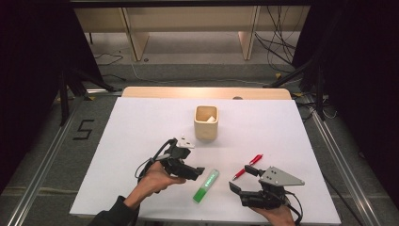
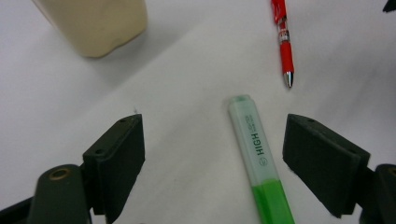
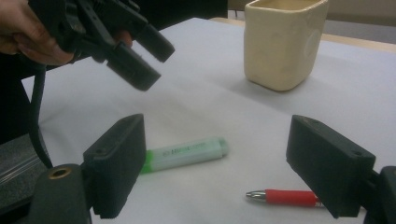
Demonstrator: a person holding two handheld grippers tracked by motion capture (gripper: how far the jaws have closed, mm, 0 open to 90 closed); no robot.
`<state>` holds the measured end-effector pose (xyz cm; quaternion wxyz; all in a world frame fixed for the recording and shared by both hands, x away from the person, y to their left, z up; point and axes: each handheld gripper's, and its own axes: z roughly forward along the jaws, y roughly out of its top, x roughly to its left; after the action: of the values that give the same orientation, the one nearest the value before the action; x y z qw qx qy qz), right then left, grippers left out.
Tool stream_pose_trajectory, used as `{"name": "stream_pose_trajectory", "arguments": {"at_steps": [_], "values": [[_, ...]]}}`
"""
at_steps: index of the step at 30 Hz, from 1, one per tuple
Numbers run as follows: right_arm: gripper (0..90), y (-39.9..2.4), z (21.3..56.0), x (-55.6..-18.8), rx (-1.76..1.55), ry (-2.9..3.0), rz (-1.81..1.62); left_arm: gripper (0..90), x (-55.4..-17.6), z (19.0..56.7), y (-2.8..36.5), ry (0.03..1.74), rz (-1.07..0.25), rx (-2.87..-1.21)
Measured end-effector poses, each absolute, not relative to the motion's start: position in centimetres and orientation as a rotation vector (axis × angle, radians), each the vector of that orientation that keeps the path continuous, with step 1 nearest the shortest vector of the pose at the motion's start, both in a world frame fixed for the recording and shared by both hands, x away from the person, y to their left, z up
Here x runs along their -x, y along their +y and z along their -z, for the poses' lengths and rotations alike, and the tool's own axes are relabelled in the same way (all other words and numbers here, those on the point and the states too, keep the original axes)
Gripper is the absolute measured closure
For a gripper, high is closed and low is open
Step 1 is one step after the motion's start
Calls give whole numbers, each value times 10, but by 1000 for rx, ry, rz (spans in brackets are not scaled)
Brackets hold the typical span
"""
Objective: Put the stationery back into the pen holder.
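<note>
High view: white tabletop (image 1: 141,122) w/ a cream cup (image 1: 206,122) near the middle, a green highlighter (image 1: 206,186) and a red pen (image 1: 247,166) nearer the person.
Task thing: none is stated; the highlighter is judged the likely target, as it lies betw. both tools.
Highlighter position: flat on the tabletop, well short of the cup, untouched; pen lies to its right, apart from it.
Long axis: run roughly front-to-back w/ a slight tilt, pale cap end toward the cup, green end toward the person.
Left hand-held gripper (image 1: 199,170): jaws are spread wide, nothing held; it is just left of the highlighter, tips pointed right, raised off the tabletop. In the left gripper view the highlighter (image 2: 259,161) is framed betw. the jaws, nearer the right one, lengthwise along the view.
Right hand-held gripper (image 1: 241,180): jaws also wide, empty; tips are pointed left, betw. highlighter and pen.
Nearer hand: left, by judgement.
Left hand pose: forearm is angled in from bottom, hand (image 1: 154,180) wrapped round the grip.
Next move need: jaws must be lowered so they close across the barrel, not its ends.
</note>
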<state>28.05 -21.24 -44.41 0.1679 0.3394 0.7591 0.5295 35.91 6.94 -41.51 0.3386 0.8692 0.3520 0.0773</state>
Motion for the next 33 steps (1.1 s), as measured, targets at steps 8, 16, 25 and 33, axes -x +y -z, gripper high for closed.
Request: {"name": "stream_pose_trajectory", "arguments": {"at_steps": [8, 16, 25, 33], "values": [[207, -213, 444, -281, -966, 2160, -1501, 206, -350, 433, 54, 913, -172, -2349], [208, -212, 445, -281, -970, 2162, -1498, 206, -344, 447, 41, 912, -144, -2402], [208, -212, 445, -281, -970, 2167, -1492, 250, -341, 455, 35, 929, -125, -2446], [208, -212, 445, -281, -969, 2168, -1489, 292, -339, 461, 28, 929, -111, -2479]]}}
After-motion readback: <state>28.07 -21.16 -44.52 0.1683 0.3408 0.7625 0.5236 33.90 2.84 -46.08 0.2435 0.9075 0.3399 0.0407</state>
